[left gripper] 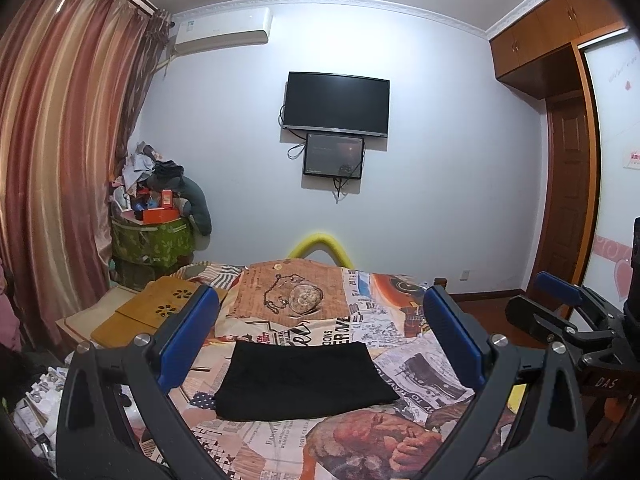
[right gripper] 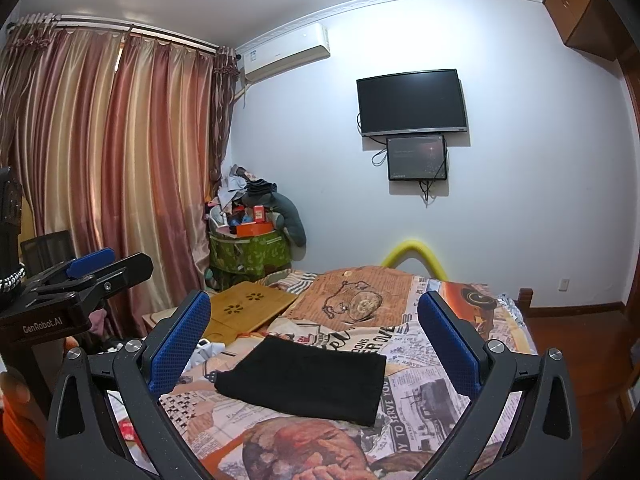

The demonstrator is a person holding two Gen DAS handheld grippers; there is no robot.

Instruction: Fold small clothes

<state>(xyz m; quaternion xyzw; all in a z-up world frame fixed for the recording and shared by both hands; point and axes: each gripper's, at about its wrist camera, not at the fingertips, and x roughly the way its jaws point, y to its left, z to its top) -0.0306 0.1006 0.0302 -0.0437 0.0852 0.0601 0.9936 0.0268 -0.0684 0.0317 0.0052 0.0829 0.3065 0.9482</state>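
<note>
The left gripper [left gripper: 320, 328] and the right gripper [right gripper: 314, 334] (blue-padded fingers) both gape wide, holding nothing, raised above a folded black garment [left gripper: 304, 380] lying flat on the patterned bedspread [left gripper: 420, 364].

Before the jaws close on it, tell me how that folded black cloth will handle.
The folded black cloth lies flat on the printed newspaper-pattern bedspread, so it is probably limp and light. Pinched at one edge, its layers would likely droop and unfold. Pushed, it may bunch rather than slide.
</note>
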